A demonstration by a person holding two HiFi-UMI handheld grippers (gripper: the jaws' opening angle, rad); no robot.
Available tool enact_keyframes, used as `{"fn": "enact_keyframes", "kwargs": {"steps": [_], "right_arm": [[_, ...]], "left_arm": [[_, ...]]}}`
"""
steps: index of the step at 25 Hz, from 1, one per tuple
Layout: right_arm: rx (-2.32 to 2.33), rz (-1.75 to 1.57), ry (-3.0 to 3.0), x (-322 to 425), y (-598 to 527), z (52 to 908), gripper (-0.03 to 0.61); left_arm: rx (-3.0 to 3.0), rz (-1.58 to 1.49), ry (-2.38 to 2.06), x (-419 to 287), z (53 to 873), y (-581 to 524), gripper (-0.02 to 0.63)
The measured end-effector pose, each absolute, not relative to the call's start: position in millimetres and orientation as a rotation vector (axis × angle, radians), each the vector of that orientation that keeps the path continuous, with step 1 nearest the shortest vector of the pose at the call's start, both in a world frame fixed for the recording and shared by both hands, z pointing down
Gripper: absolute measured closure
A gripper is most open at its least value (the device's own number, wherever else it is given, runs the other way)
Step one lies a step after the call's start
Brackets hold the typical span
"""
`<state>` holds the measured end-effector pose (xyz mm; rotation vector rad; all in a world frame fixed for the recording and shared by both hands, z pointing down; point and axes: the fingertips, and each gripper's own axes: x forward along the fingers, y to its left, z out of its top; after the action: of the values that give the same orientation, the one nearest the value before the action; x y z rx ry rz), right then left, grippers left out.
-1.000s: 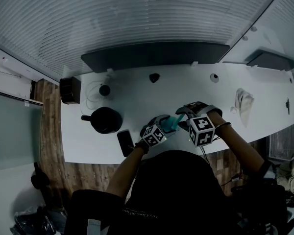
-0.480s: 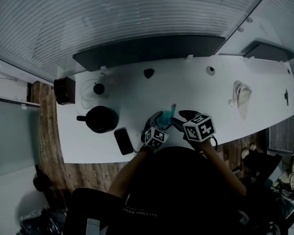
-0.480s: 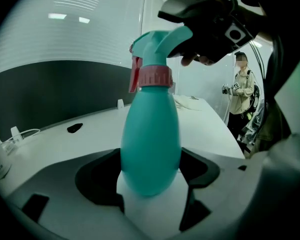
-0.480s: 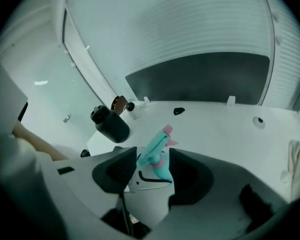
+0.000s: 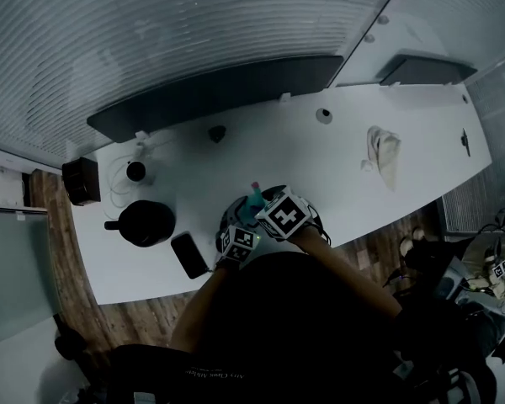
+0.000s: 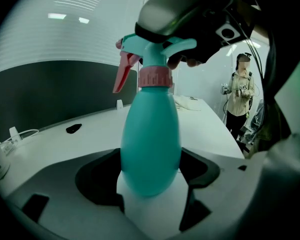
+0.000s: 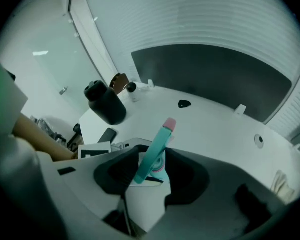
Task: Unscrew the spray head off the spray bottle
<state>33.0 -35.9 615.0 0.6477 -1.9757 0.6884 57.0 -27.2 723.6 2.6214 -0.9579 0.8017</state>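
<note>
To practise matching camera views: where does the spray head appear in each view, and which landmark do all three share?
Head view: spray head at centre, near the table's front edge.
Left gripper view: spray head top centre, atop the spray bottle.
Right gripper view: spray head low centre, leaning right.
Shared landmark: small black object on the table.

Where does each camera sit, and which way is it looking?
Head view: on the head, facing down at the table; arms, left gripper, right gripper show.
Left gripper view: on that gripper, along jaws clamping the spray bottle.
Right gripper view: on that gripper, down jaws closing on the spray head.
All share the spray bottle.
</note>
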Motion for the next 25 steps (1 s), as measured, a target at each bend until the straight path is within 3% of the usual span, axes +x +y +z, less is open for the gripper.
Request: {"fn": "enact_keyframes", "kwargs": {"steps": [3, 25], "right_arm": [[0.575, 0.553, -1.922, 39.5, -30.3, 619.4, 0.481], [-0.258, -0.297, -1.783, 37.8, 3.3, 617.6, 0.485]], "left_arm": [[2.621, 0.793, -0.945, 64.0, 721.7, -25.8, 0.252], [2.861, 0.740, -0.453, 73.5, 717.5, -8.1, 0.250]]}}
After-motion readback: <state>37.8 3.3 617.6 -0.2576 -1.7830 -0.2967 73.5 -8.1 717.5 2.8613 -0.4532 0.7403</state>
